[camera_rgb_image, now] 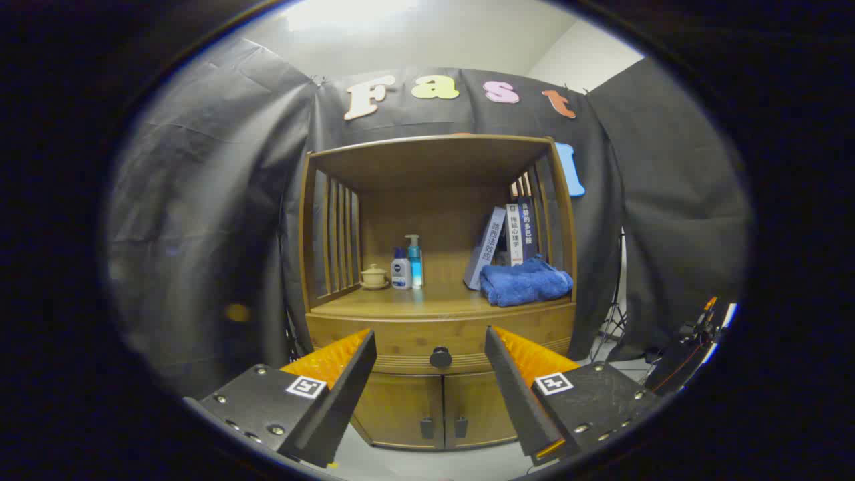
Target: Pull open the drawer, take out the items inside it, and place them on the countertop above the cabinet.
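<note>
A wooden cabinet stands straight ahead with its drawer closed. The drawer's dark round knob sits in the middle of the drawer front, in line with the gap between my fingers and a short way beyond them. My gripper is open, nothing held between the fingers. The countertop above the drawer is a wooden shelf under a slatted hutch. What lies inside the drawer is hidden.
On the countertop stand a small lidded cup, a white bottle and a blue pump bottle at the left, leaning books and a folded blue towel at the right. Two lower doors sit under the drawer. A stand is off right.
</note>
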